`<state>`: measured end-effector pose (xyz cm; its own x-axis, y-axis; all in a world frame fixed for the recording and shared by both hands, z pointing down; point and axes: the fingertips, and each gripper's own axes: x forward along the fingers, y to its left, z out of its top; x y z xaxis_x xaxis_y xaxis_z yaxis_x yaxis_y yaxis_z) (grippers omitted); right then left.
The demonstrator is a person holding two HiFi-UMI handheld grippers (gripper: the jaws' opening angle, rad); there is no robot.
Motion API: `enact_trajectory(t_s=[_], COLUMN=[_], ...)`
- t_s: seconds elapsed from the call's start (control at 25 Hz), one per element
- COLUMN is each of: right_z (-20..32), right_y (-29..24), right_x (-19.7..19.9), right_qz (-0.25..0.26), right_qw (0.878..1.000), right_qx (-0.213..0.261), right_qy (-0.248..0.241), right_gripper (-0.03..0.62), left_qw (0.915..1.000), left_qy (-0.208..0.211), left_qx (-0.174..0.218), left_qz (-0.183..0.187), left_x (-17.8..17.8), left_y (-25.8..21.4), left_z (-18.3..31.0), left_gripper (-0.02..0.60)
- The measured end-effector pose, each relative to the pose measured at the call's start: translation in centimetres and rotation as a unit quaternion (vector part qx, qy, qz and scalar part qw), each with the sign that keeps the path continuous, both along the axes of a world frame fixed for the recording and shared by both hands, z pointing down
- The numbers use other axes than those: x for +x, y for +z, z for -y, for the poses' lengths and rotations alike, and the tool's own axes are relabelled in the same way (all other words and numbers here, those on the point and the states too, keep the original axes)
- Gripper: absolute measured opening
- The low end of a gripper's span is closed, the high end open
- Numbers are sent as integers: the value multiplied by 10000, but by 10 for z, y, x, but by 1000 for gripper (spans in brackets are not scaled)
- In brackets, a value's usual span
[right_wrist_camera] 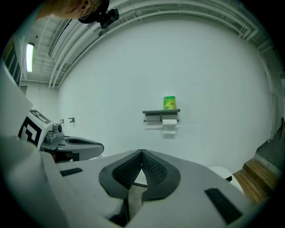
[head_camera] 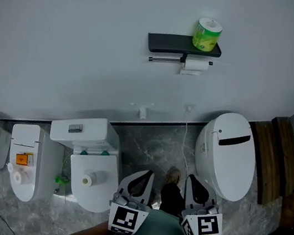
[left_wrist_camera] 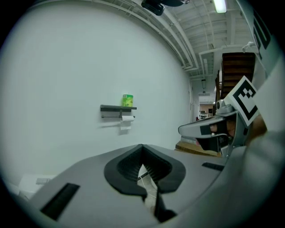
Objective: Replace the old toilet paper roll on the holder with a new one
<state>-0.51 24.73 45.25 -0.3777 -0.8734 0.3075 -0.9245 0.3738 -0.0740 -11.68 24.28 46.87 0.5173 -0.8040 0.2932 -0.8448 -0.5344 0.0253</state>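
- Closing on the wall. The holder [head_camera: 184,46] sits at 12 o'clock from both claws and is well apart from them.
- The old roll [head_camera: 196,65] hangs on the bar under the dark shelf, with a loose sheet trailing at its 6 o'clock.
- The new roll [head_camera: 207,35], in green wrap, stands upright on the shelf, directly at the old roll's 12 o'clock.
- The left gripper [head_camera: 140,181] is clenched, tips meeting, with nothing between them. The right gripper [head_camera: 200,190] is likewise clenched and empty.
- My read: this is the approach only, and nothing has been swapped yet.
- To do it well, I would spread the right jaws before arrival, come in level, and take the old roll across its width.
- I would then slide it off toward 3 o'clock, which looks like the bar's free end. From here I cannot be sure of that.
- I would stay low under the shelf so the new roll isn't knocked off.
- The toilet [head_camera: 230,154] at 3 o'clock on the floor crowds the stance under the holder.
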Motion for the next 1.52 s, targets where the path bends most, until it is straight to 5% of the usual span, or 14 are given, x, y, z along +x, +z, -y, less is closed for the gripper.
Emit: enact_trajectory(t_s=[0.48,1.0,1.52], right_z=[78,183,235], right_y=[16,-1,-6], right_x=[5,53,91], right_qz=[171,466,727], right_qw=[9982,9933,9882], right_qx=[-63,137,284], right_qy=[-576,-1048,-1314], right_gripper=[8,8,8], left_qw=[9979,9934,9886], left_qy=[-484,-924,-1244], left_qx=[-178,-179,-232], left_qz=[380,656,817], left_x=[4,51,85], left_y=[6,-8,-7], left_z=[64,158,200], left_gripper=[5,5,5])
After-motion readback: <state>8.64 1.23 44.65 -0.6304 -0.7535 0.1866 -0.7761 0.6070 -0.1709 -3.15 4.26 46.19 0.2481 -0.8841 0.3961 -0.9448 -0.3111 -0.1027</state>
